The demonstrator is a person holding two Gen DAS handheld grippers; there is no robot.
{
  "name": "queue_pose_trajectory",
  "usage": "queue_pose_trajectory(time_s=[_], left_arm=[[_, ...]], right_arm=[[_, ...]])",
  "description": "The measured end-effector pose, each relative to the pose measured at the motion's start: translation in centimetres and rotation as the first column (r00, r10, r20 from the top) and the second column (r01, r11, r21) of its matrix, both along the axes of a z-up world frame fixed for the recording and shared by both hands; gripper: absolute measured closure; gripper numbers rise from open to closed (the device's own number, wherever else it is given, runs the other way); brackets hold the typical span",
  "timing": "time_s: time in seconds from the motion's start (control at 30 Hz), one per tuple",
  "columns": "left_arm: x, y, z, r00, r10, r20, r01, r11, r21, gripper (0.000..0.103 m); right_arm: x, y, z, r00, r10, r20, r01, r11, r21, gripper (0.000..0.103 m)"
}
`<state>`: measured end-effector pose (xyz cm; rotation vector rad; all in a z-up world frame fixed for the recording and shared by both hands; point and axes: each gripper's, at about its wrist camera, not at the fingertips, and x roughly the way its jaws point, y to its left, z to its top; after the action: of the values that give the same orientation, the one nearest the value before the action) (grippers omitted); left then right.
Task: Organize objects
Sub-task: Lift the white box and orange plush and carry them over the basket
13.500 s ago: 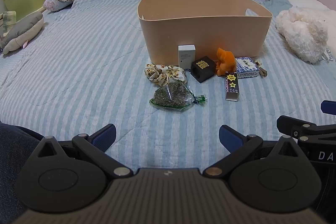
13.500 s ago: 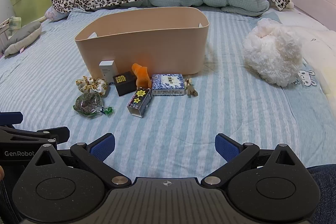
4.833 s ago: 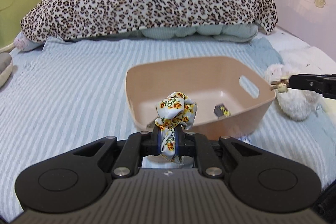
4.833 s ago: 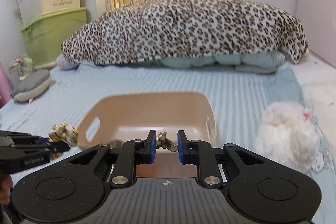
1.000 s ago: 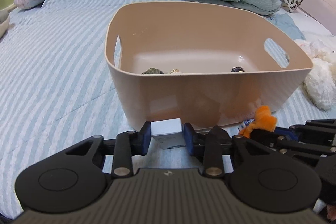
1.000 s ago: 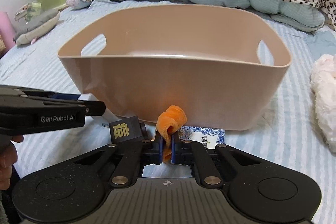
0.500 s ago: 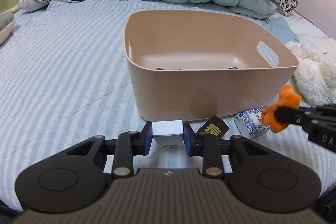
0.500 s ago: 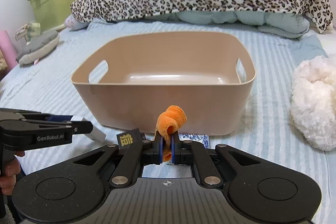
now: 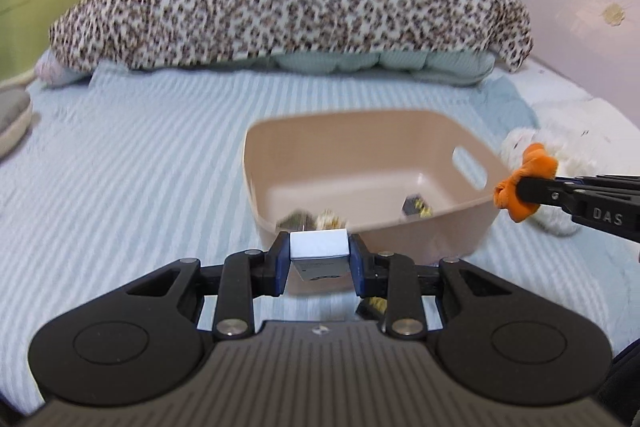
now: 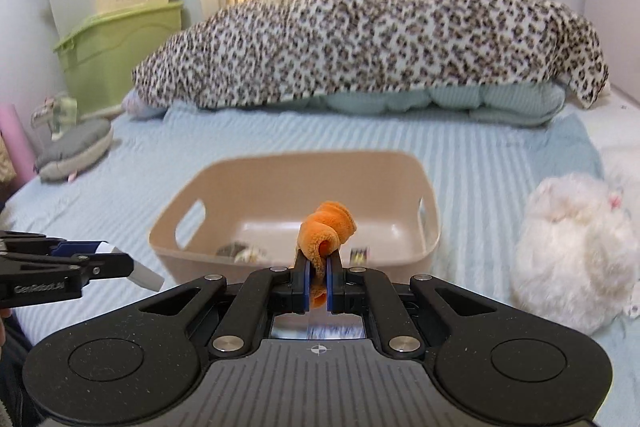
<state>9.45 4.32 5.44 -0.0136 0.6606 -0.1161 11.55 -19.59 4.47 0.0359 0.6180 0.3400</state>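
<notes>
A beige plastic bin [image 9: 472, 215] [image 10: 430, 227] stands on the striped bed. Inside lie a green packet [image 9: 294, 221], a floral scrunchie [image 9: 330, 219] and a small dark box [image 9: 416, 207]. My left gripper [image 9: 319, 259] is shut on a white box [image 9: 319, 254], held above the bin's near wall; it also shows at the left of the right wrist view [image 10: 140, 273]. My right gripper [image 10: 316, 285] is shut on an orange plush toy [image 10: 326, 227], raised in front of the bin; the toy shows by the bin's right rim in the left wrist view [image 9: 524, 183].
A fluffy white plush [image 10: 572, 259] lies right of the bin. A leopard-print duvet [image 10: 380, 43] is heaped at the head of the bed. A grey plush [image 10: 72, 147] lies at the left, with stacked storage boxes [image 10: 116, 43] behind it. A dark box [image 9: 372, 303] lies below my left gripper.
Both grippers have risen with their loads, so the bin looks smaller and lower and its inside shows. The black box and the patterned box on the bed have dropped almost out of view.
</notes>
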Motion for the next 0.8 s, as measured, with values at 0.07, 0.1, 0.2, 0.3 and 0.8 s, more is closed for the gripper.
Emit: queue_pose_trajectory(time_s=[0.07, 0.1, 0.2, 0.3, 0.8], left_arm=[[0.5, -0.2, 0.9, 1.0, 0.006, 0.028, -0.006, 1.0, 0.007, 0.071], [0.8, -0.4, 1.2, 0.999, 0.014, 0.038, -0.015, 1.0, 0.015, 0.071], [2.1, -0.8, 1.9, 0.998, 0.014, 0.066, -0.015, 1.0, 0.019, 0.071], [3.7, -1.5, 2.6, 0.995, 0.021, 0.101, -0.025, 0.999, 0.039, 0.071], [13.7, -4.5, -4.8, 0.997, 0.052, -0.058, -0.045, 0.992, 0.121, 0.071]], right_arm=[[0.6, -0.1, 0.8, 1.0, -0.003, 0.019, 0.003, 1.0, 0.006, 0.096], [1.0, -0.2, 1.2, 1.0, -0.002, 0.029, 0.001, 1.0, 0.011, 0.096], [2.2, -0.7, 2.0, 0.998, -0.02, 0.051, 0.019, 0.999, 0.033, 0.096], [3.6, -1.1, 2.4, 0.997, -0.034, 0.063, 0.032, 0.999, 0.043, 0.096], [10.2, 0.1, -2.2, 0.998, -0.053, -0.022, 0.052, 0.998, -0.035, 0.096]])
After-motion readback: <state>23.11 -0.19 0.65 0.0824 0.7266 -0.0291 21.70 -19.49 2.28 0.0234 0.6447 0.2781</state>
